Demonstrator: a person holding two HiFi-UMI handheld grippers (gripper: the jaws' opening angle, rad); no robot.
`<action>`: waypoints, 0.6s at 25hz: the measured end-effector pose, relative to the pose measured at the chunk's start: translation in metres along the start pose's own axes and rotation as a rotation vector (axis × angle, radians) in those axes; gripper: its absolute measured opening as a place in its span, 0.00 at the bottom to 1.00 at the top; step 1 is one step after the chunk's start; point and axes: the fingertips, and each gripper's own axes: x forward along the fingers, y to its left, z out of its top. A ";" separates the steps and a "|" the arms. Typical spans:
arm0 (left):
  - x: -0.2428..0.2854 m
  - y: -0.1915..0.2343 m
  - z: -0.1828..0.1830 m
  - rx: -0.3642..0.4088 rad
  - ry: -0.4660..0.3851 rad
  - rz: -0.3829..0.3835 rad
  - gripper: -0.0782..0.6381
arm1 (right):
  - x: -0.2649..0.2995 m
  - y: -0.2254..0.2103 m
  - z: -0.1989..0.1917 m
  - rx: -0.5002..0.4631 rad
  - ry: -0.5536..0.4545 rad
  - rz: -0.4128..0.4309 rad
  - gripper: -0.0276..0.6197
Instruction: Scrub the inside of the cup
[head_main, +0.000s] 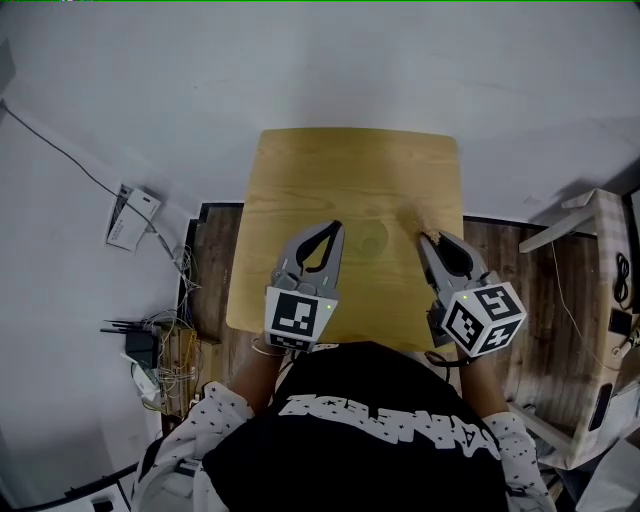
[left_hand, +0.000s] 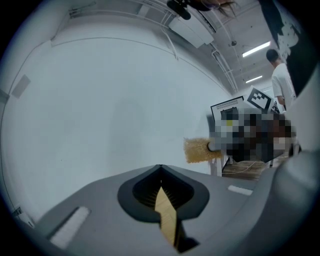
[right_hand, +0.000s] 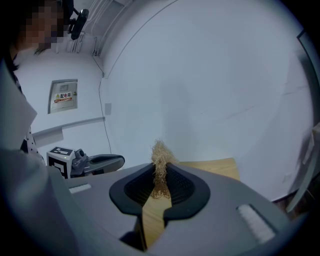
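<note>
My left gripper hovers over the near left part of the wooden table, jaws shut with nothing between them; in the left gripper view only the table shows through the slit. My right gripper is over the near right part, shut on a tan fibrous scrubber that sticks out past its tips. The scrubber also shows from the left gripper's side. A faint round outline lies on the table between the two grippers; it may be a clear cup, but I cannot tell.
On the floor left of the table lie a white box and a tangle of cables and devices. A wooden frame stands at the right. A person stands far off. A wall sign hangs at the left.
</note>
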 end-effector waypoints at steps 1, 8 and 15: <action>0.000 0.000 0.000 -0.001 0.001 0.001 0.11 | 0.000 0.000 0.000 -0.001 0.000 0.000 0.16; 0.000 -0.003 0.000 -0.005 -0.005 -0.005 0.11 | -0.003 0.001 0.000 -0.006 -0.001 -0.008 0.16; -0.002 -0.004 0.000 0.003 -0.011 -0.013 0.11 | -0.006 0.002 0.000 -0.009 -0.005 -0.017 0.16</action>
